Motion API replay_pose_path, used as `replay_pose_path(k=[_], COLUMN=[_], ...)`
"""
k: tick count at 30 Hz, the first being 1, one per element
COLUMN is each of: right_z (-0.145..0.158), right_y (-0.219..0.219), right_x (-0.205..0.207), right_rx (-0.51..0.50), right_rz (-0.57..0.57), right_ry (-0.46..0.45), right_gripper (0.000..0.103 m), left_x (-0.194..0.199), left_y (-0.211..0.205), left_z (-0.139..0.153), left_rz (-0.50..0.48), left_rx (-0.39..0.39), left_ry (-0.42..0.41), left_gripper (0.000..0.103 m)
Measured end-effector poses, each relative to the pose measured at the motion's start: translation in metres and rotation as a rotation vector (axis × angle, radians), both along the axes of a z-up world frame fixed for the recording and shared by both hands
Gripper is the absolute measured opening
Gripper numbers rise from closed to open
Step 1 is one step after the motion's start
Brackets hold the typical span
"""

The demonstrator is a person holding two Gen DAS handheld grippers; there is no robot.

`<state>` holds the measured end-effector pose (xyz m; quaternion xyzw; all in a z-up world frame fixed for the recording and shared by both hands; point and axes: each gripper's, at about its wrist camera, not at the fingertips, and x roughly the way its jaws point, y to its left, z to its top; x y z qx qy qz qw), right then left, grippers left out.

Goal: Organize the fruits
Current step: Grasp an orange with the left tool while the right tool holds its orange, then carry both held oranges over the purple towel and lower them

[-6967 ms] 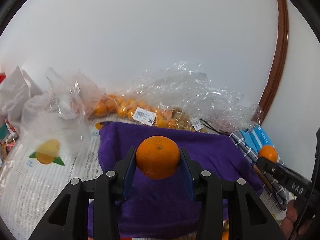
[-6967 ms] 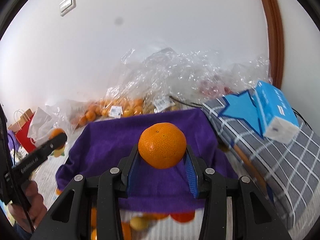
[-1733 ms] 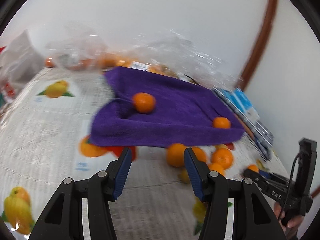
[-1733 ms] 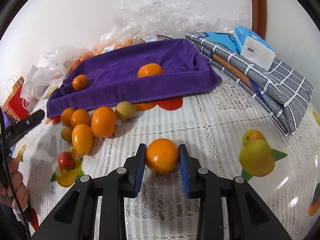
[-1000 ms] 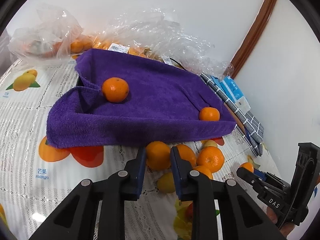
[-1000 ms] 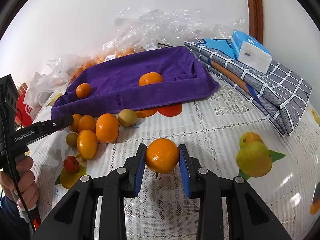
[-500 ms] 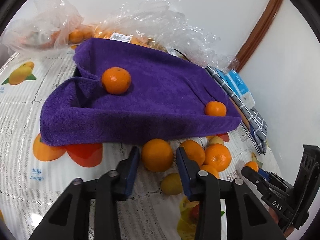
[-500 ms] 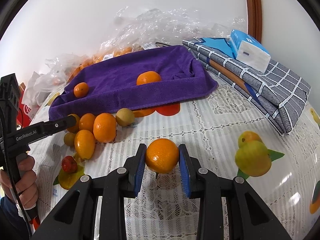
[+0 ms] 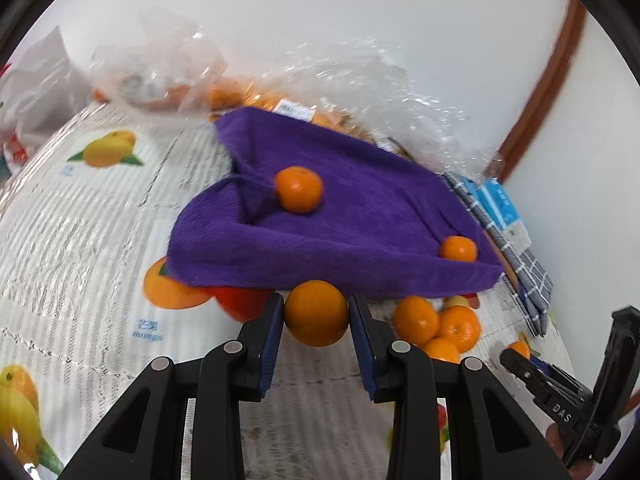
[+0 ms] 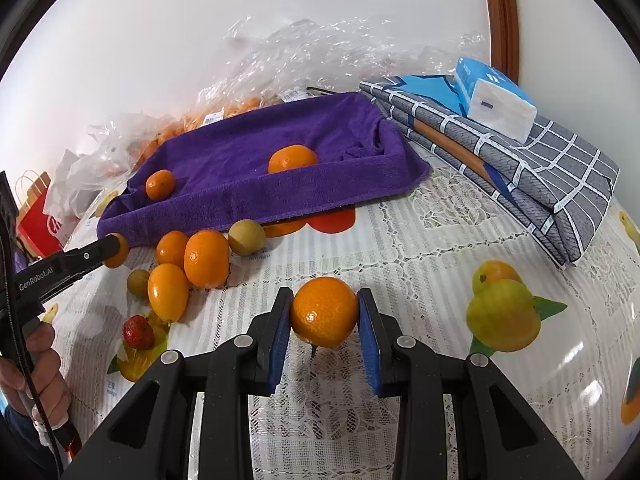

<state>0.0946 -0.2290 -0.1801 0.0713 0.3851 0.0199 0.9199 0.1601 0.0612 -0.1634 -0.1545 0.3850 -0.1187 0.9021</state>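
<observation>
Gripping an orange per gripper, just in front of purple towel (image 10: 240,184).
L gripper (image 9: 317,330) clamping orange (image 9: 316,312), R gripper (image 10: 325,330) clamping second orange (image 10: 324,311); next prob. carrying both onto towel, releasing.

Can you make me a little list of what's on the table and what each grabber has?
left gripper: shut on an orange
right gripper: shut on another orange
purple towel: two oranges rest on it, a small one and a bigger one
loose fruit pile: on the tablecloth in front of the towel, with a strawberry nearby
tissue pack: on top of a folded checked cloth
plastic bags: behind the towel, by the wall
</observation>
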Motion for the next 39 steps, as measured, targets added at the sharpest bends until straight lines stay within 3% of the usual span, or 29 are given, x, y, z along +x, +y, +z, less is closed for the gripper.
replay_pose_path(k=[6,9,16,23,35,39], right_z=[0.0,0.001,0.0,0.001,0.005,0.017], right_y=[0.0,-0.002,-0.001,0.005,-0.006,0.0], right_x=[0.0,0.0,0.001,0.0,-0.006,-0.003], right_rx=[0.009,0.019,0.012,-0.021,0.021,-0.019], right_rz=[-0.001,-0.004,-0.004,0.0,-0.006,-0.009], right_ry=[-0.001,-0.003,0.004,-0.001,-0.032,-0.027], right_gripper=[0.032,0.032,0.032,0.032,0.032,0.032], left_x=[0.01,0.01,0.007,0.006,-0.015,-0.022], left_y=[0.002,0.001,-0.015,-0.008,-0.003,-0.003], left_z=[-0.01,-0.011,-0.009,-0.009,0.02,0.036], left_rz=[-0.022,-0.023,-0.046,-0.03,-0.013,0.002], left_rx=[-0.044,-0.046,0.042,0.006,-0.036,-0.001], left_ry=[0.07,0.069,0.051,0.044,-0.128,-0.182], left_gripper=[0.032,0.032,0.032,0.031,0.031,0.031])
